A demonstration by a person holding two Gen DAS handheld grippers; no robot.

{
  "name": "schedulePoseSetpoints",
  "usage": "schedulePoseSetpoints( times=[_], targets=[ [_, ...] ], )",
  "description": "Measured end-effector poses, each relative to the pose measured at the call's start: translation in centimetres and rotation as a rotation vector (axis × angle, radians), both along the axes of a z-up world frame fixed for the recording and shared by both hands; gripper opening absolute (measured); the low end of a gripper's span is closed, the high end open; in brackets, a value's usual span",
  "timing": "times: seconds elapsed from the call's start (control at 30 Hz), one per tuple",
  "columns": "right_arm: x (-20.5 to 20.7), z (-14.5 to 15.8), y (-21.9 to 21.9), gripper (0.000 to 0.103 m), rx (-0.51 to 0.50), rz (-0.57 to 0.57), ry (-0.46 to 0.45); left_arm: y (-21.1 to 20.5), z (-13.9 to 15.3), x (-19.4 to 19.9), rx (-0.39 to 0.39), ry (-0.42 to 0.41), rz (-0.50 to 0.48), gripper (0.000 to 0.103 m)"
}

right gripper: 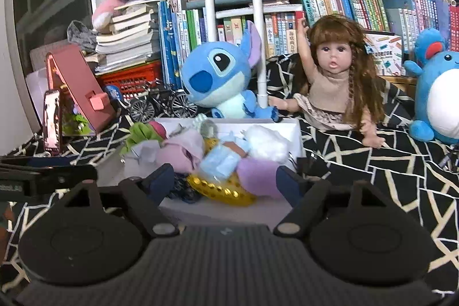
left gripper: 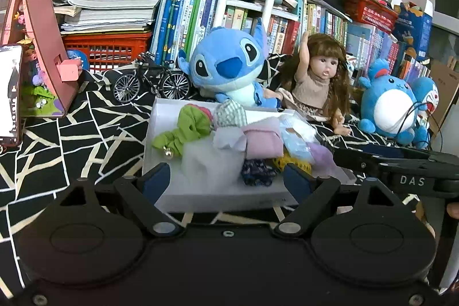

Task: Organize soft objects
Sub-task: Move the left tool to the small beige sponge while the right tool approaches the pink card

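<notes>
- Hovering at the near edge of a white box [left gripper: 160, 116], the left gripper [left gripper: 226, 177] has its two blue-padded fingers [left gripper: 156, 181] spread wide with nothing between them.
- The right gripper [right gripper: 226, 182] is likewise released, fingers wide apart and empty, at the same box's near edge [right gripper: 223, 210]; in the left wrist view its black body [left gripper: 401, 167] reaches in from the right and bears the letters "DAS".
- One white box sits on the black cloth with pale line pattern [left gripper: 71, 139] and holds the pile of soft objects: a green scrunchie [left gripper: 183, 131] with a small bell, a green-checked cloth piece [left gripper: 231, 113], a pink folded cloth [left gripper: 262, 141], a pale blue piece [left gripper: 295, 144], a lilac piece [right gripper: 258, 174], a dark floral scrap [left gripper: 256, 172], a yellow mesh item [right gripper: 221, 188] and a white fluffy wad [right gripper: 266, 142].
- Behind the box sit three blue plush toys: a Stitch plush [left gripper: 229, 68], a round blue-and-white plush [left gripper: 390, 102] and, partly hidden behind it, a Doraemon-like one [left gripper: 429, 96].
- One long-haired doll [left gripper: 318, 79] sits between them with one arm raised.
- One miniature bicycle [left gripper: 152, 82] stands left of Stitch, in front of a red basket [left gripper: 107, 46] topped with stacked books.
- One pink house-shaped case [left gripper: 43, 53] stands at far left, a phone [left gripper: 10, 93] just beside it.
- Rows of upright books [left gripper: 189, 16] line the back; their spine lettering is too small to read.
</notes>
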State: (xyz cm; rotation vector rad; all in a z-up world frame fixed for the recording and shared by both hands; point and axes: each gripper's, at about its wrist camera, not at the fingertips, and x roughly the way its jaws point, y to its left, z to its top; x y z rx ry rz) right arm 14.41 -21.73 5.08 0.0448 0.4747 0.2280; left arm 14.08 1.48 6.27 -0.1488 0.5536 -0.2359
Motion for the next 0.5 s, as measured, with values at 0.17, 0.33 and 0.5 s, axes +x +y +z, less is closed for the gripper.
schedulePoseSetpoints(
  times=[0.17, 0.33, 0.5],
  targets=[
    [-0.8, -0.8, -1.1, 0.087, -0.032, -0.024, 0.016, -0.3, -0.4, -1.7, 0.007, 0.007, -0.014, 0.085],
    [-1.4, -1.8, -2.4, 0.087, -0.055, -0.048, 0.043, -0.6, -1.0, -3.7, 0.004, 0.013, -0.037, 0.085],
    [-1.9, -3.1, -3.2, 0.087, -0.076, -0.057, 0.076, -1.2, -1.7, -5.7, 0.005, 0.035, -0.074, 0.086]
  ],
)
